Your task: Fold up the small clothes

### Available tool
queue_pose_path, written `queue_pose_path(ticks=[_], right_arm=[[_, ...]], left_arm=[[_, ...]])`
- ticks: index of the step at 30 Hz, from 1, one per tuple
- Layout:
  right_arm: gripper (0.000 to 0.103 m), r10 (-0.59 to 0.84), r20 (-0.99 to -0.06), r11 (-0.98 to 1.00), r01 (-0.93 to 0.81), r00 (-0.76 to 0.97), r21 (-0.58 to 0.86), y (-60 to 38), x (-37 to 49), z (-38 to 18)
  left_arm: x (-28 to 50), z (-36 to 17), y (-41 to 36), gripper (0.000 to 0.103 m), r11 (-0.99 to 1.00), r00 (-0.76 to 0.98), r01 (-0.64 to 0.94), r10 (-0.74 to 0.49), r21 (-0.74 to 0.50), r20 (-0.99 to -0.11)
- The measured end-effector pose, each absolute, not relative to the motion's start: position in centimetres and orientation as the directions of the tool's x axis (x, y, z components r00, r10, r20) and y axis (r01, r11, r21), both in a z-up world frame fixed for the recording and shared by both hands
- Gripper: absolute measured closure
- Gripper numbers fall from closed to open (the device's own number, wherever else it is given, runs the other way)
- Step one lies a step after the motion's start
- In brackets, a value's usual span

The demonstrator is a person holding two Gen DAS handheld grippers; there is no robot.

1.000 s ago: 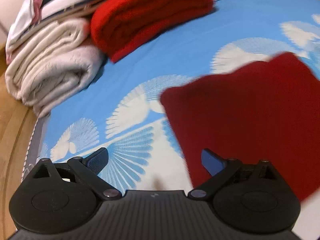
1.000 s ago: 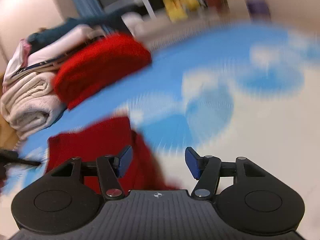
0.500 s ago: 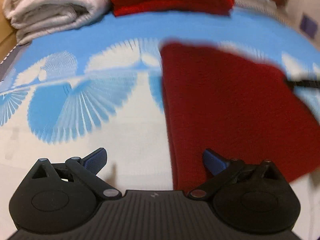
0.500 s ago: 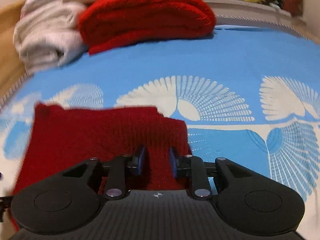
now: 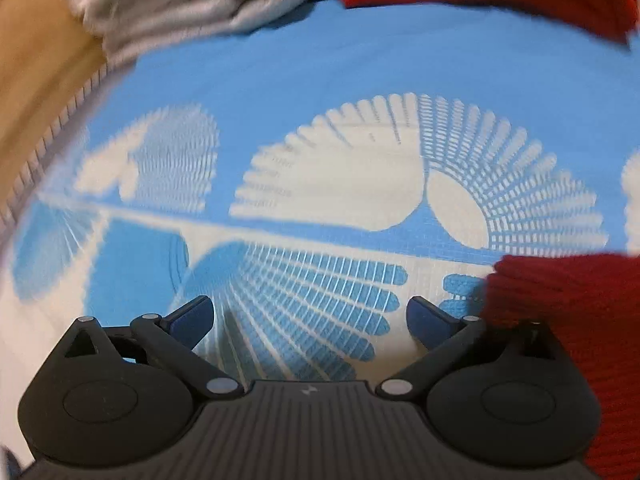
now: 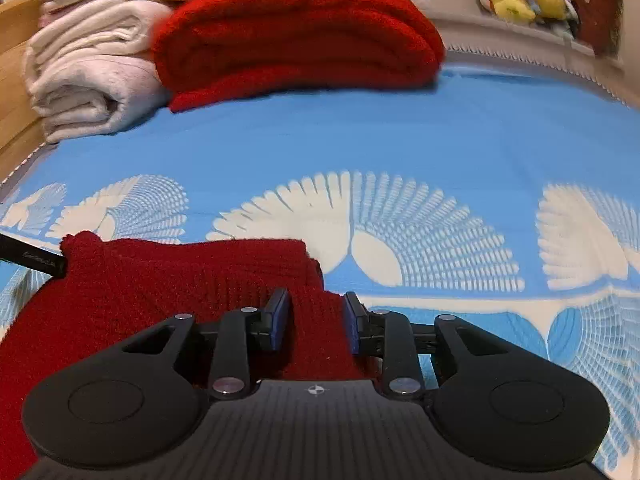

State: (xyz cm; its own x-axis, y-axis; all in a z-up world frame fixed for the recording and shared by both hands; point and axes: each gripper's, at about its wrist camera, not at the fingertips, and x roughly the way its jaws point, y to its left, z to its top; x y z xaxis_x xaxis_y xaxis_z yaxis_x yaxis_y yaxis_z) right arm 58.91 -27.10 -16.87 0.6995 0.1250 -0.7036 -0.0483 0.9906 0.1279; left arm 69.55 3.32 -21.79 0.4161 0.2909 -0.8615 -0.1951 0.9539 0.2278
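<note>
Between the right gripper's (image 6: 316, 320) blue pads sits a corner of the dark red knitted cloth (image 6: 160, 292). Its jaws are narrow and opening a little, with the cloth still between them. Only the right view shows most of the cloth, spread flat to the tool's left on the blue and white bed sheet (image 6: 400, 152). Far ahead lie a folded red sweater (image 6: 296, 32) and white folded clothes (image 6: 92, 68). The left gripper (image 5: 310, 320) stands wide with only sheet between its pads. Its view shows just one cloth edge, beside its right finger.
</note>
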Motion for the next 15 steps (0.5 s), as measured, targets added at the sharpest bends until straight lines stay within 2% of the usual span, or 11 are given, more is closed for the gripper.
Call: queue_pose_path(ticks=[1, 4, 8, 9, 12, 13, 15], right_arm=[[0.073, 0.138, -0.696, 0.985, -0.026, 0.705, 0.169, -27.7, 58.6, -16.5], [0.069, 0.154, -0.665, 0.970, 0.016, 0.731, 0.242, -29.4, 56.3, -14.0], [0.067, 0.185, -0.666, 0.975, -0.049, 0.722, 0.218, -28.7, 50.1, -10.8], [0.062, 0.199, -0.674, 0.973, -0.064, 0.711, 0.220, -28.4, 48.1, -10.4], [0.061, 0.187, -0.721, 0.979, -0.067, 0.667, 0.192, -27.1, 43.8, -11.2], [0.062, 0.167, -0.755, 0.984, -0.065, 0.634, 0.163, -26.6, 43.2, -12.7], [0.062, 0.127, -0.747, 0.992, -0.071, 0.653, 0.106, -26.0, 42.6, -14.5]], left_arm=[[69.2, -21.2, 3.8, 0.004, 0.960, 0.420, -0.195, 0.269, 0.203, -0.867], [66.2, -17.7, 3.7, 0.004, 0.979, 0.502, -0.133, 0.203, 0.156, -0.841], [59.3, -14.5, 2.2, 0.000, 0.994, 0.570, -0.006, 0.092, 0.108, -0.816], [57.3, -14.4, 1.8, 0.000, 0.995, 0.577, 0.024, 0.068, 0.100, -0.814], [52.8, -16.2, -0.2, 0.000, 0.993, 0.541, 0.098, 0.000, 0.063, -0.841], [51.9, -17.4, -0.9, 0.000, 0.991, 0.521, 0.113, 0.000, 0.070, -0.854], [50.4, -18.4, -1.4, 0.000, 0.995, 0.538, 0.055, 0.044, 0.087, -0.842]])
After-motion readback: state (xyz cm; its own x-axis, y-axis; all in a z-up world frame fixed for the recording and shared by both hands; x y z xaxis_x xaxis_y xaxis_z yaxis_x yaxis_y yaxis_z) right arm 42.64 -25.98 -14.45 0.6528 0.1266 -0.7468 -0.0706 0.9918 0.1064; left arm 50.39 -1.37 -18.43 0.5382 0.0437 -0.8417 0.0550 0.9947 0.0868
